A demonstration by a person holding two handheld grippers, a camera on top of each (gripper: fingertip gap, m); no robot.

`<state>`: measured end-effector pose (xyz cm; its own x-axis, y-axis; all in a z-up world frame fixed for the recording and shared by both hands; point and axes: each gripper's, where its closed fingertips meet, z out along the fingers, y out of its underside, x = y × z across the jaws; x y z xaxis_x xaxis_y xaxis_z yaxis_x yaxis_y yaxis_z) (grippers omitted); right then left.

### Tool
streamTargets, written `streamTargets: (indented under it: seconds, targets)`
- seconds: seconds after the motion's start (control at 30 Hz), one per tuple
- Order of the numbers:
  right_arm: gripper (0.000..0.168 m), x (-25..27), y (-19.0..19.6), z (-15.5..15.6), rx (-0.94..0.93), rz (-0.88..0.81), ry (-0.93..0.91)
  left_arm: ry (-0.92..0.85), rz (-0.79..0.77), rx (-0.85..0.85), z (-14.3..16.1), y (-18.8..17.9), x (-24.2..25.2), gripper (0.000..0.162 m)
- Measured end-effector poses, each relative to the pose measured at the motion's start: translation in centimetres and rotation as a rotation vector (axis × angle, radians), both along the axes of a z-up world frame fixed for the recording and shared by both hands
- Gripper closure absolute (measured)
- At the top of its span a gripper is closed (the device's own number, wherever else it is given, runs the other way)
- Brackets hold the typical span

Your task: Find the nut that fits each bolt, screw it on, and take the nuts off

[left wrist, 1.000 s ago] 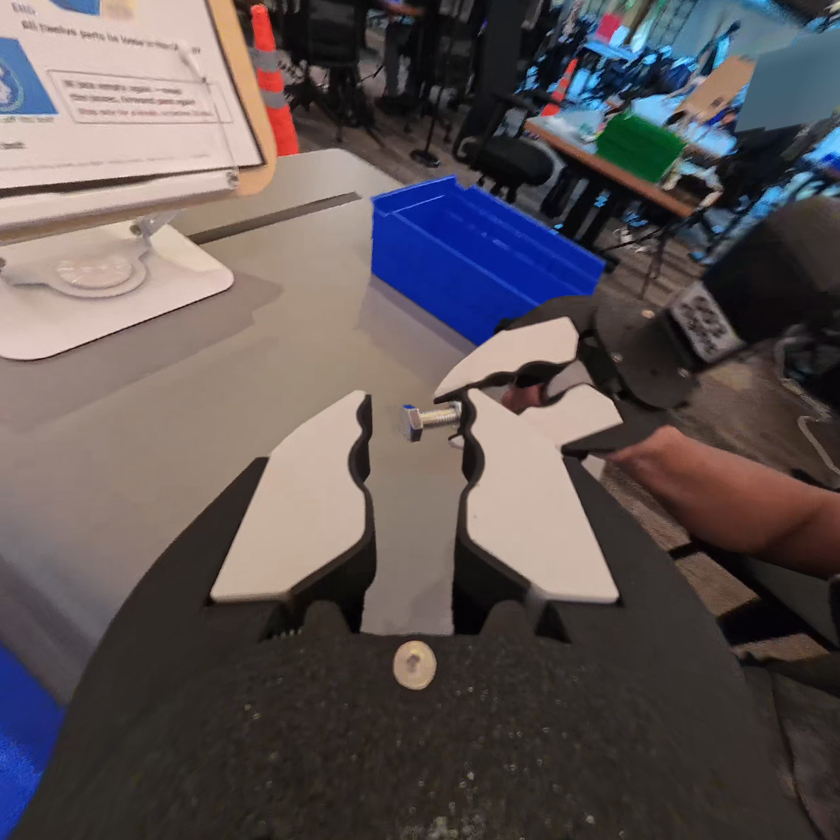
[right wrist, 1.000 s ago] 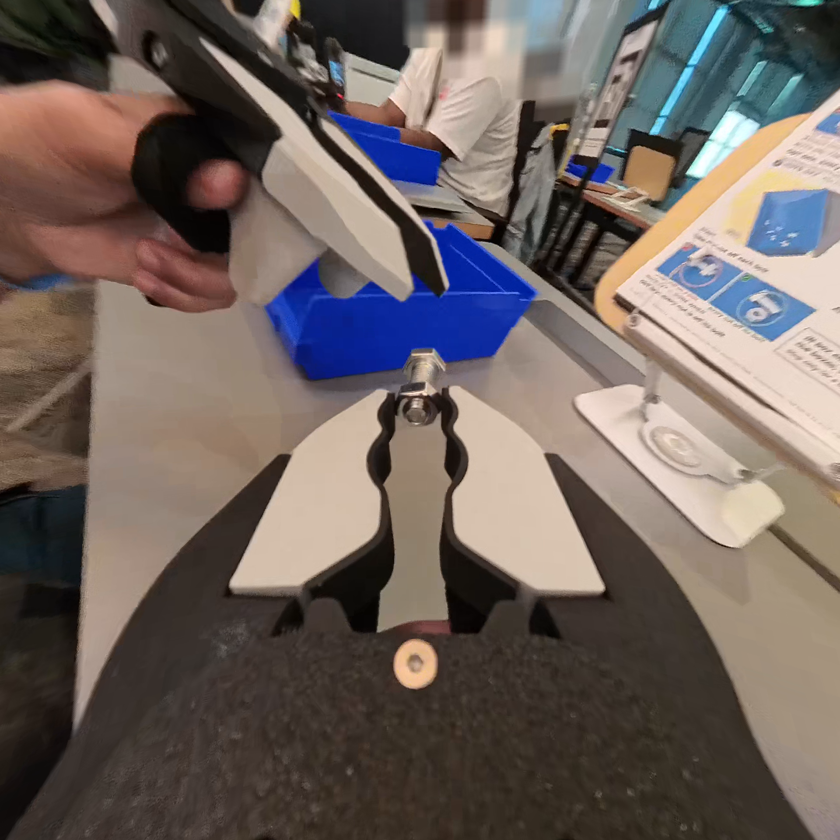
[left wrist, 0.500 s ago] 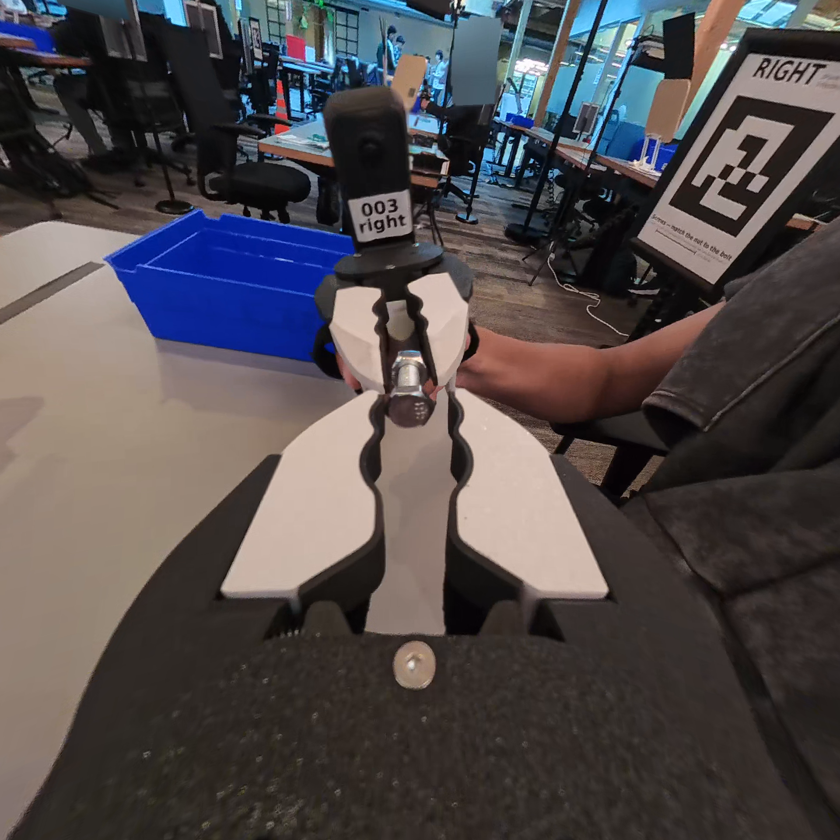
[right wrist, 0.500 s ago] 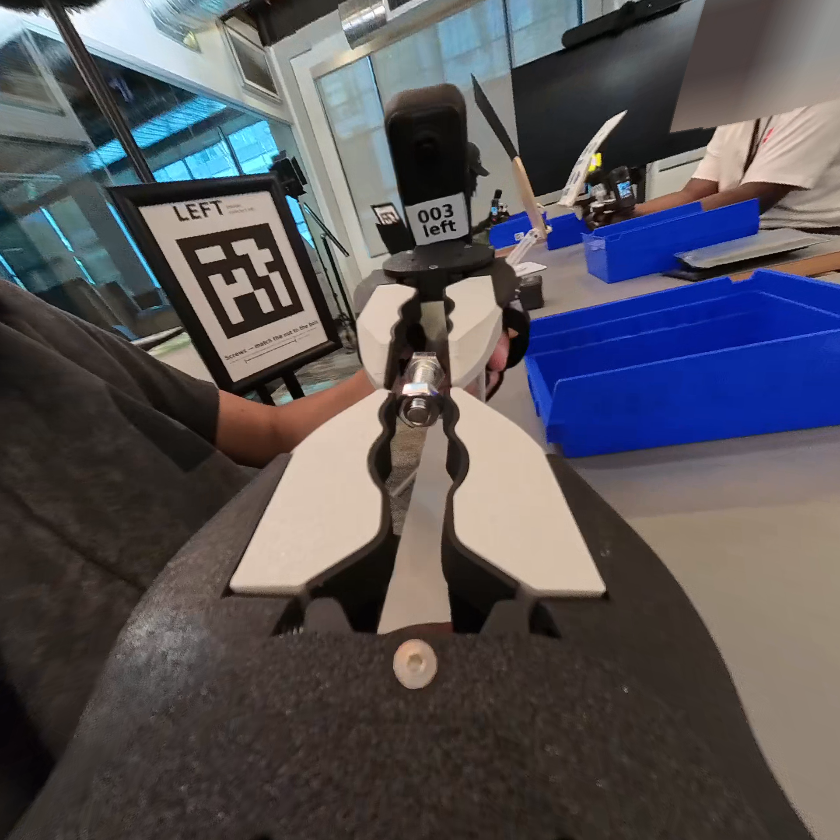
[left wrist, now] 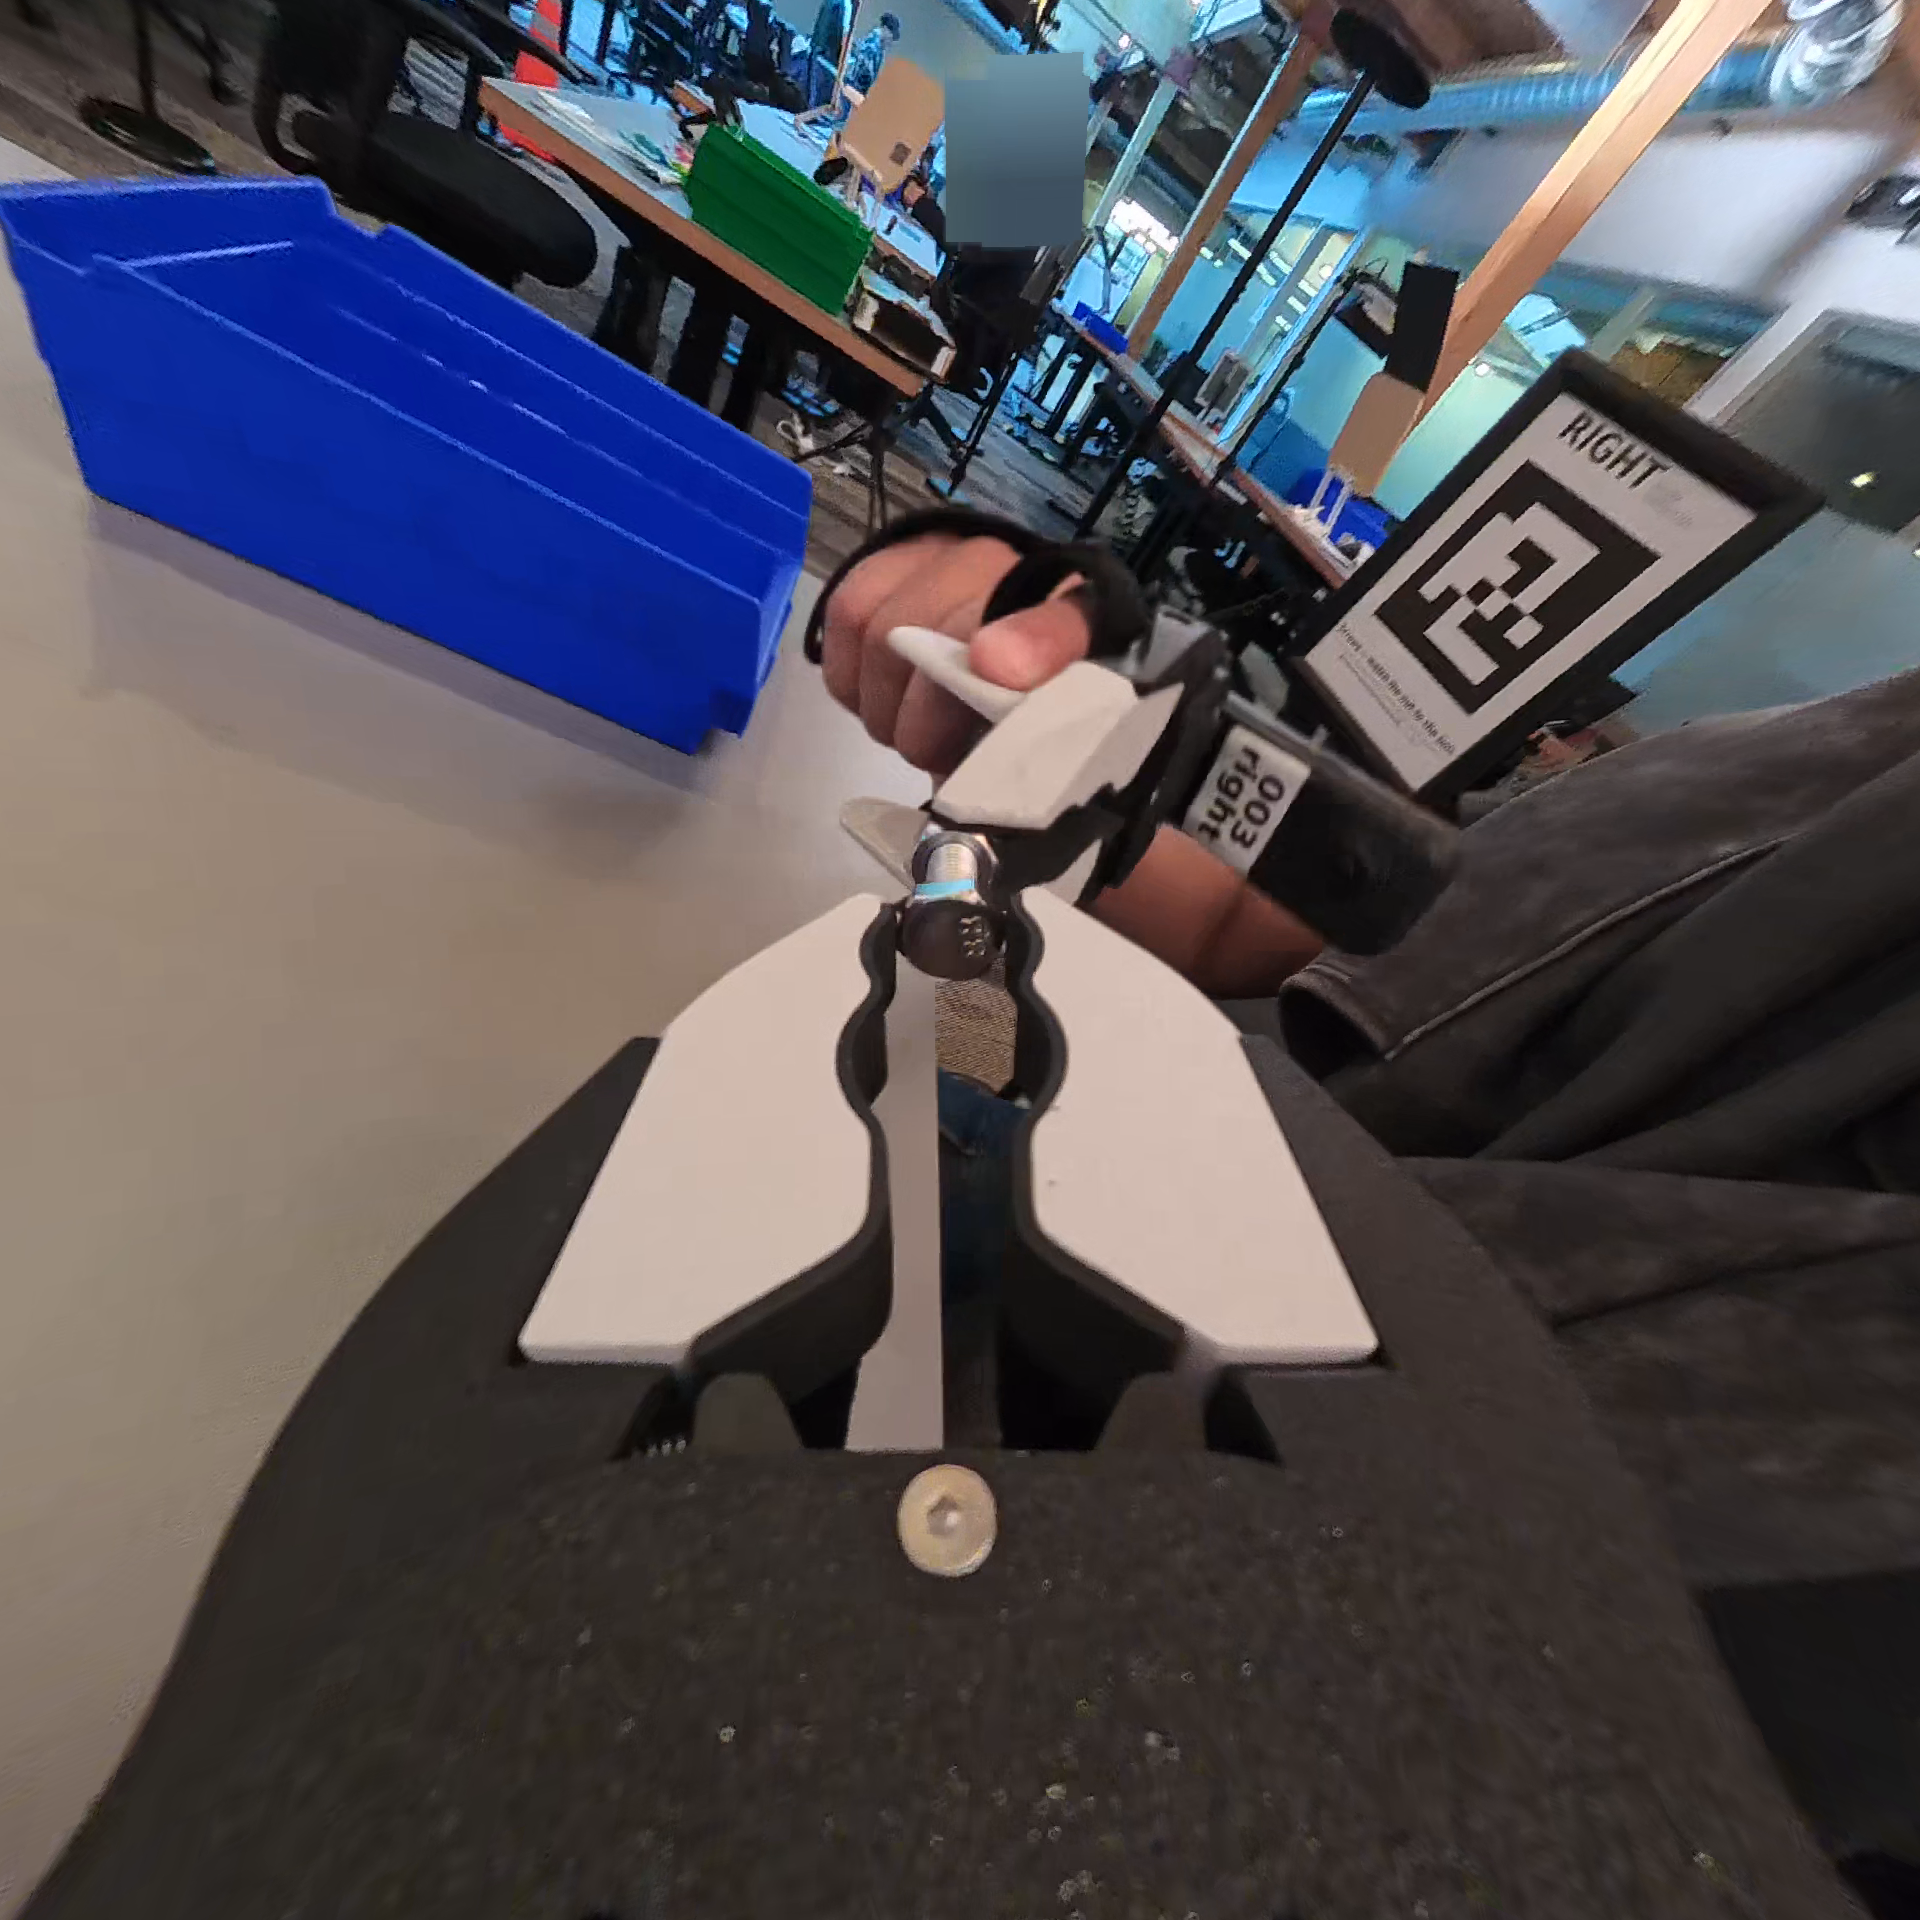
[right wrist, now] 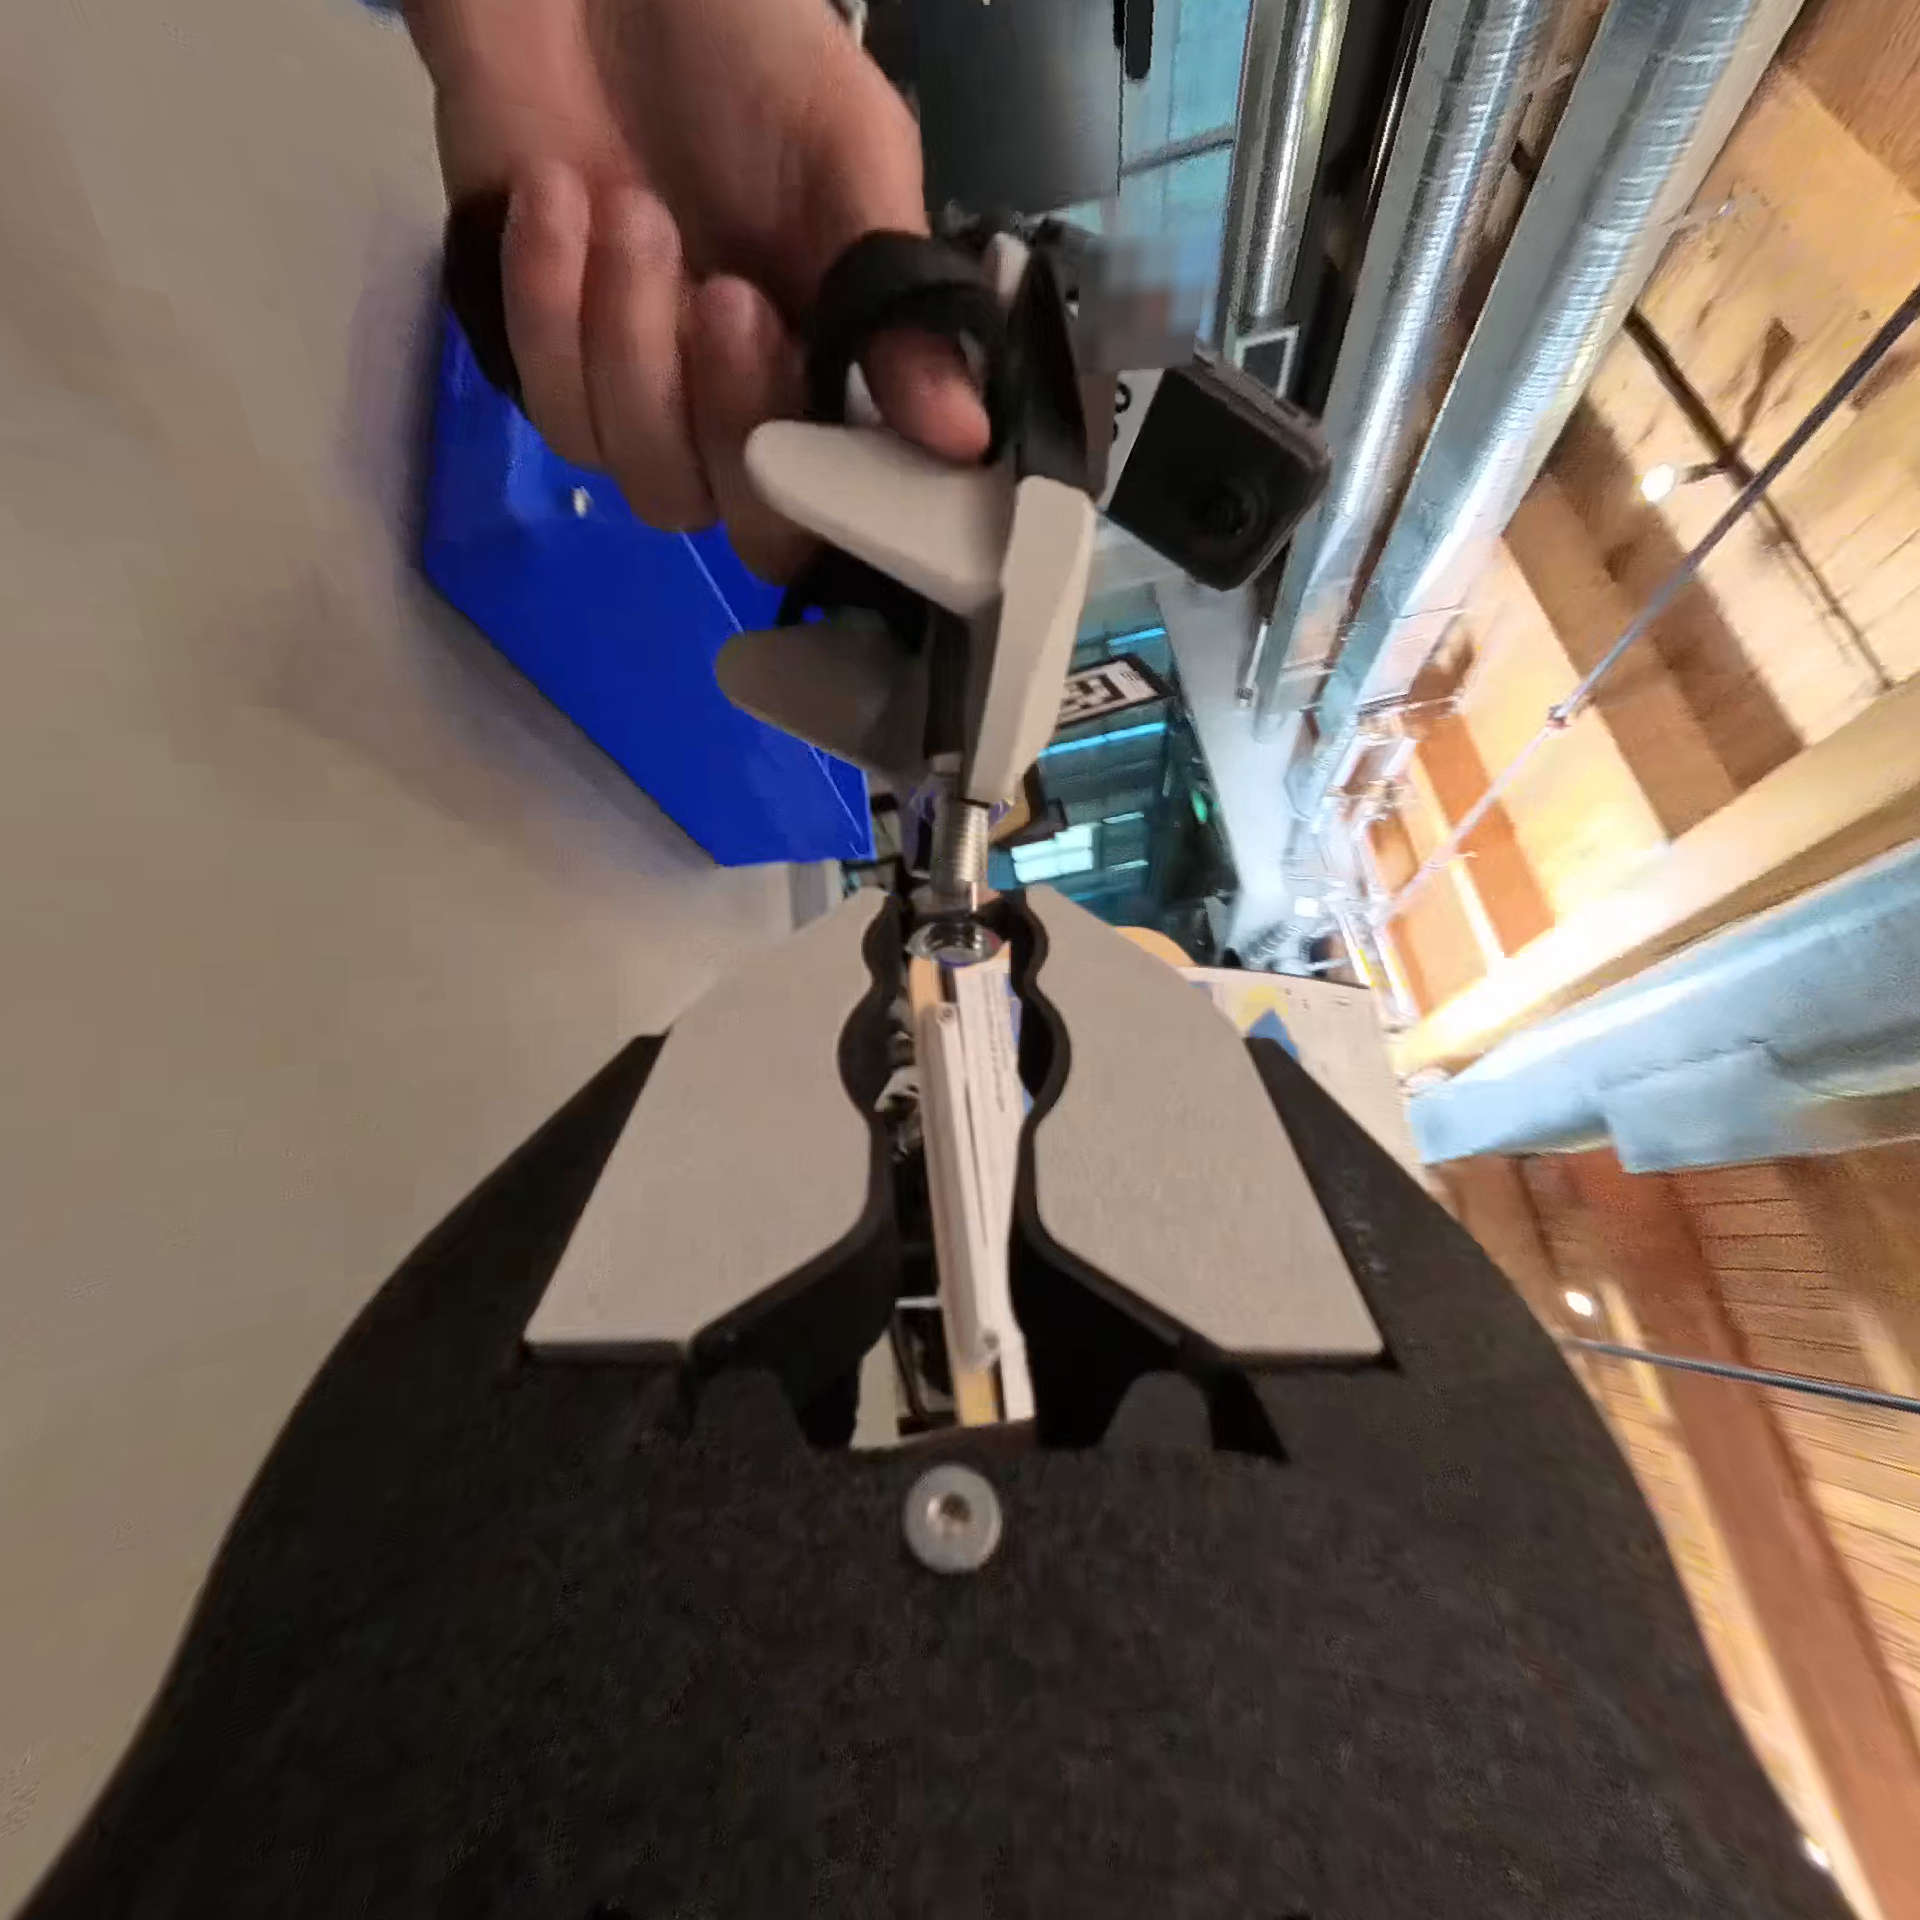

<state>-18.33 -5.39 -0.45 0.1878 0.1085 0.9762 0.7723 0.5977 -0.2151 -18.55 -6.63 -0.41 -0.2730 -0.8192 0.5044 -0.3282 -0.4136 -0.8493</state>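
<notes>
A silver bolt is held in the air between my two grippers, above the table's near edge. My left gripper [left wrist: 951, 923] is shut on the bolt's hex head [left wrist: 948, 935]. The shaft [left wrist: 948, 864] points away into my right gripper [left wrist: 971, 831], which is turned on its side. In the right wrist view my right gripper [right wrist: 948, 923] is shut on a silver nut [right wrist: 945, 943] at the end of the threaded shaft [right wrist: 954, 842]. The shaft runs up into the left gripper [right wrist: 971, 774], held by a hand. This view is rolled about a quarter turn.
A blue bin [left wrist: 416, 447] stands on the grey table [left wrist: 260, 935] to the left; it also shows in the right wrist view [right wrist: 623, 644]. A framed marker sign [left wrist: 1527, 592] stands at the right. A dark sleeve [left wrist: 1610, 987] lies close on the right.
My left gripper went from open beside the bolt to shut on its head. My right gripper, holding the nut, has since rolled about a quarter turn around the bolt's axis.
</notes>
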Motion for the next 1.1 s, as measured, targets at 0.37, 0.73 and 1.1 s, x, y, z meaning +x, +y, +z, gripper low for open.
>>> streamTargets:
  seconds: [0.37, 0.73, 1.1]
  targets:
    - [0.125, 0.3, -0.3, 2.0, -0.899, 0.403, 0.858, -0.094, 0.142, 0.300, 1.9, 1.3, -0.6, 0.143]
    - [0.122, -1.7, 0.0, 1.5, -1.697, 0.837, 1.327, -0.208, 0.215, 0.289, 3.0, 2.3, -0.8, 0.143]
    - [0.129, 1.5, -0.3, 4.6, -1.577, 0.914, 1.361, -0.127, 0.200, 0.303, 0.4, 2.4, 0.5, 0.143]
